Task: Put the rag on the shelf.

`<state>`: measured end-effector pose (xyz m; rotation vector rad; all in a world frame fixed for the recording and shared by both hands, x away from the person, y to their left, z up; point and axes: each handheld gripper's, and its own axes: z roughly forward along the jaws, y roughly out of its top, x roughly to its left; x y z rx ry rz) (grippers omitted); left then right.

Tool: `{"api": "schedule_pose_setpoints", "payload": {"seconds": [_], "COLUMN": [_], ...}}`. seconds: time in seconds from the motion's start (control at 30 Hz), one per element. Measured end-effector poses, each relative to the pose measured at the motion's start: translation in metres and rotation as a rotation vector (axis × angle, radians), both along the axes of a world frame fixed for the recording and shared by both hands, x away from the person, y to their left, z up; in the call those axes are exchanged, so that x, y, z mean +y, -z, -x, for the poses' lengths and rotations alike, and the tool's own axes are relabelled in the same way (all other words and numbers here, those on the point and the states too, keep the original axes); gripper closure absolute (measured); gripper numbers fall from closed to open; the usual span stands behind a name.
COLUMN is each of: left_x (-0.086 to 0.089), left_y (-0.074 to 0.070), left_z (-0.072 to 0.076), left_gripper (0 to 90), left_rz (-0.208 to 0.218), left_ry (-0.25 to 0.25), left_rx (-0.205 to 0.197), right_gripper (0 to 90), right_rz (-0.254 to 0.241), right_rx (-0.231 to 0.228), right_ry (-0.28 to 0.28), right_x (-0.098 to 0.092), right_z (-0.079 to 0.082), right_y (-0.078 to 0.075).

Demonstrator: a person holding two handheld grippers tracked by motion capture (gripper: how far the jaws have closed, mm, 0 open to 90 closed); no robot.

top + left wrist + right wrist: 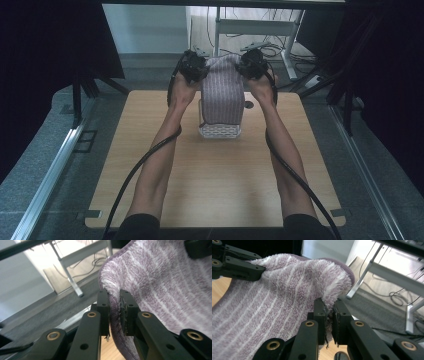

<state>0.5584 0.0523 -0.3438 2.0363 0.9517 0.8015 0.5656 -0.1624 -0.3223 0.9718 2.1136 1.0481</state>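
Observation:
A purple towel with pale stripes point(222, 92) hangs in the air between both hands, over the far middle of the wooden table point(215, 180). Its lower end drapes onto a white perforated basket point(220, 131). My left gripper point(194, 67) is shut on the towel's top left corner; in the left gripper view the towel's point(162, 285) hem is pinched between the pads of the left gripper point(114, 312). My right gripper point(253, 65) is shut on the top right corner, and the right gripper view shows the right gripper point(329, 321) clamping the fluffy edge of the towel point(274, 305).
A white desk frame point(252, 27) with loose cables stands beyond the table's far edge. Dark curtains point(45, 60) flank both sides. Metal floor rails point(45, 180) run along the left and right of the table. Grey carpet surrounds it.

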Motion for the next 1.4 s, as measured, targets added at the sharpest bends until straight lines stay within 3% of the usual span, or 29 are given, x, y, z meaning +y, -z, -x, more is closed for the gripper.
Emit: {"api": "schedule_pose_setpoints", "payload": {"seconds": [0.17, 0.3, 0.4, 0.5, 0.77, 1.0, 1.17, 1.23, 1.4], "left_x": [-0.001, 0.003, 0.007, 0.012, 0.019, 0.017, 0.018, 0.017, 0.014], "left_y": [0.016, 0.026, 0.030, 0.031, 0.024, 0.020, 0.021, 0.023, 0.024], "left_z": [-0.005, -0.005, -0.006, -0.004, 0.006, 0.018, 0.024, 0.026, 0.035], "left_gripper": [78.2, 74.3, 64.4, 50.0, 34.5, 27.1, 22.1, 19.8, 17.6], "left_rz": [-0.033, -0.001, 0.017, 0.080, 0.180, 0.189, 0.231, 0.230, 0.236], "left_ry": [0.009, 0.020, 0.030, 0.028, 0.051, 0.085, 0.119, 0.131, 0.170], "left_rx": [0.066, 0.117, 0.160, 0.171, 0.169, 0.168, 0.190, 0.190, 0.195], "right_gripper": [81.6, 80.3, 73.4, 63.0, 53.6, 45.3, 38.9, 33.6, 29.7], "right_rz": [0.025, 0.031, 0.021, 0.007, -0.022, -0.049, -0.077, -0.090, -0.106], "right_rx": [0.051, 0.086, 0.127, 0.144, 0.149, 0.158, 0.158, 0.156, 0.160], "right_ry": [-0.010, -0.011, -0.020, -0.019, -0.031, -0.045, -0.058, -0.079, -0.105], "right_x": [0.002, 0.001, 0.000, -0.002, -0.005, -0.006, -0.009, -0.011, -0.013], "right_z": [-0.004, -0.005, -0.005, -0.004, 0.002, 0.011, 0.019, 0.025, 0.034], "right_y": [0.018, 0.028, 0.035, 0.039, 0.039, 0.037, 0.034, 0.034, 0.034]}}
